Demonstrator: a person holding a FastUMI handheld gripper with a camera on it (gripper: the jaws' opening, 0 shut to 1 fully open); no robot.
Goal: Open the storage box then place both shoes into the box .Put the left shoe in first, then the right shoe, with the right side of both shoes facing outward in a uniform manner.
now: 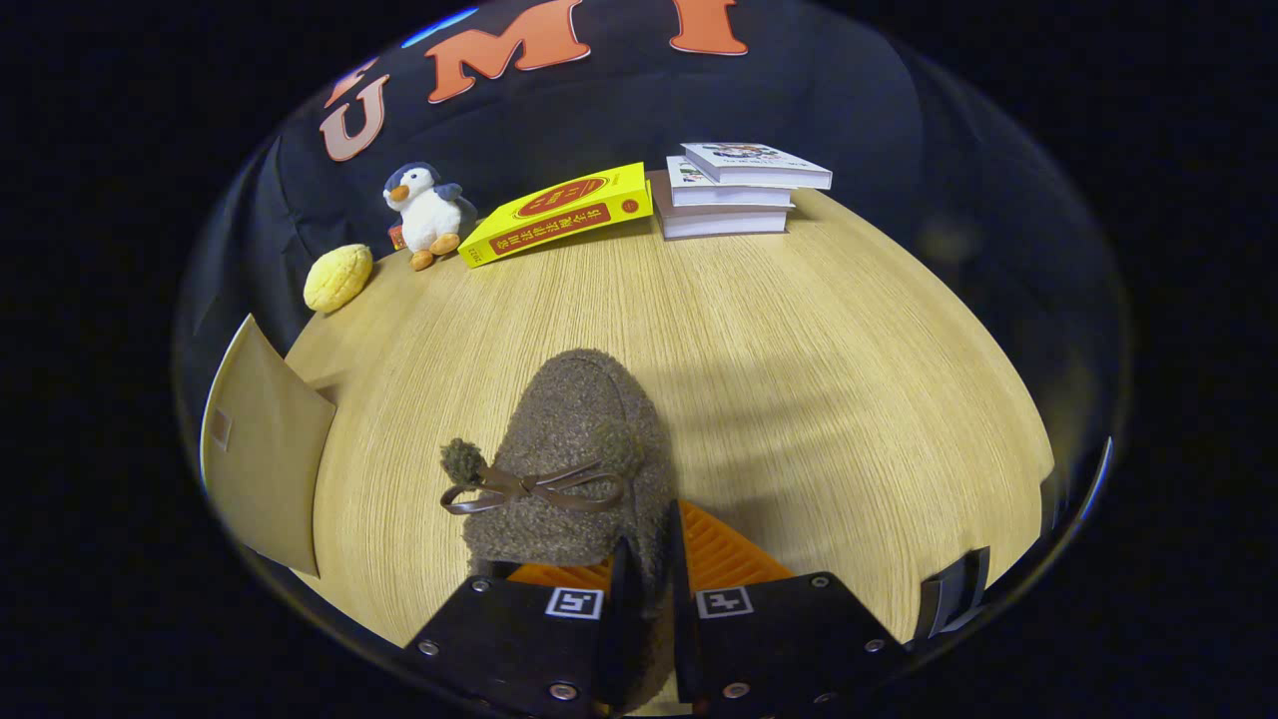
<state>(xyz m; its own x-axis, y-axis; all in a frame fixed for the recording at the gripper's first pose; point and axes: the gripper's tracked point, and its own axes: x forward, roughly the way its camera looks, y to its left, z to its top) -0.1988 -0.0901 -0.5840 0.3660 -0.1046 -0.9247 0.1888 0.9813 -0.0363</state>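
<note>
At lower centre of the frame, the tool [647, 569] pinches the fuzzy brown shoe [574, 454] by its rim, over the counter [799, 350]; a beige box flap [265, 449] stands at left.

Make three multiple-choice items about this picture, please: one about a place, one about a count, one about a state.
1. Where is the penguin toy?
A. between the yellow bun toy and the yellow book
B. on the stack of books
C. inside the shoe

2. How many books are in the stack?
A. one
B. three
C. six

3. What is the gripper doing?
A. open above the bare table
B. closed on the rim of the brown shoe
C. holding the cardboard flap

Key: 1 A, it stands between them; 2 B, three lie piled; 3 B, both fingers pinch the fuzzy edge.
</note>
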